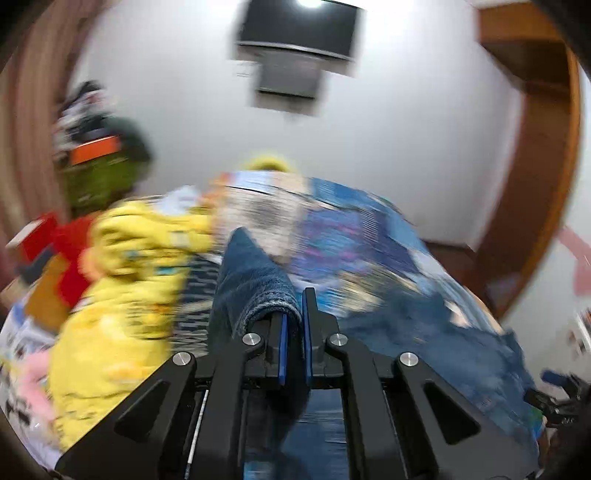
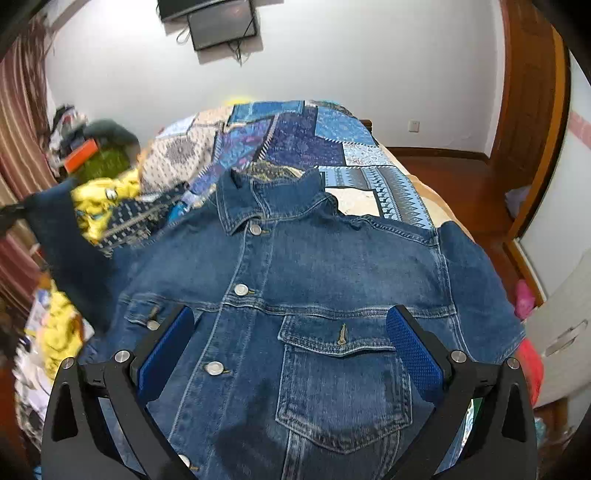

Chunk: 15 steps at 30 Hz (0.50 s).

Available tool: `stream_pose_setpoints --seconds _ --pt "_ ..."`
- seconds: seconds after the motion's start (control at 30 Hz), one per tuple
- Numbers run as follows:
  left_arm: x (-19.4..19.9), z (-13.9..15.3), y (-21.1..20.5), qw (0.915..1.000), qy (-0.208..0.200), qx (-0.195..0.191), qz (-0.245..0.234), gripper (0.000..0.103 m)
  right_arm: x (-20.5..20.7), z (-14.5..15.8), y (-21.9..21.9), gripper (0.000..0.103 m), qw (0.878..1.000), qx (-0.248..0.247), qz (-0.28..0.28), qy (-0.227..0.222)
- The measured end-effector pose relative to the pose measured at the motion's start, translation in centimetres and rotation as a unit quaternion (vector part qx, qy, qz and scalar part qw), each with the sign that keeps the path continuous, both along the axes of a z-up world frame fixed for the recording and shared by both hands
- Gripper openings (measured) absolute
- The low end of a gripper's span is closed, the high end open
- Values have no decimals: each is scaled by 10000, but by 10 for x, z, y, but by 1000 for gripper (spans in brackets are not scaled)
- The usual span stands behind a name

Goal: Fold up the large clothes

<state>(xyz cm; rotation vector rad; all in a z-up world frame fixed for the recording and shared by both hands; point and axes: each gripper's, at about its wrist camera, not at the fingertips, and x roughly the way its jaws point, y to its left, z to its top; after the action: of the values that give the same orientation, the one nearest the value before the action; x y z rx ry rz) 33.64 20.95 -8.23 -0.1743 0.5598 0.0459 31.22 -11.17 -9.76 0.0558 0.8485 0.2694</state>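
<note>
A blue denim jacket (image 2: 317, 266) lies front up on the bed, buttoned, collar at the far end. My right gripper (image 2: 291, 325) is open and empty, hovering over the chest pocket (image 2: 343, 384). My left gripper (image 1: 294, 317) is shut on the jacket's sleeve (image 1: 255, 284) and holds it lifted; the left wrist view is blurred by motion. The raised sleeve (image 2: 62, 236) shows at the left of the right wrist view, with the left gripper at its end hard to make out.
A blue patchwork quilt (image 2: 295, 136) covers the bed. Yellow clothes (image 2: 99, 199) and other garments are piled on the bed's left side. A dark screen (image 2: 221, 22) hangs on the white wall. A wooden door frame (image 2: 532, 110) stands at the right.
</note>
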Motion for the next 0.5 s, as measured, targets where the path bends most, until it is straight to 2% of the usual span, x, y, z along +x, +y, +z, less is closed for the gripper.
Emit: stream_pose_setpoints --seconds 0.1,0.2,0.3,0.4,0.5 --pt "19 -22 -59 9969 371 42 -691 6 -6 3 -10 103 9999 107 -2 -52" --pt "32 -62 -115 9875 934 123 -1266 6 -12 3 -23 103 9999 103 -51 -82" --pt "39 -100 -157 9761 1500 238 -1554 6 -16 1 -39 103 9997 175 -141 -27" --pt "35 -131 -177 9655 2001 199 -1655 6 -19 -4 -56 103 9992 288 -278 58" --pt "24 -140 -179 9622 2197 89 -1608 6 -21 -8 -71 103 9983 395 -411 146"
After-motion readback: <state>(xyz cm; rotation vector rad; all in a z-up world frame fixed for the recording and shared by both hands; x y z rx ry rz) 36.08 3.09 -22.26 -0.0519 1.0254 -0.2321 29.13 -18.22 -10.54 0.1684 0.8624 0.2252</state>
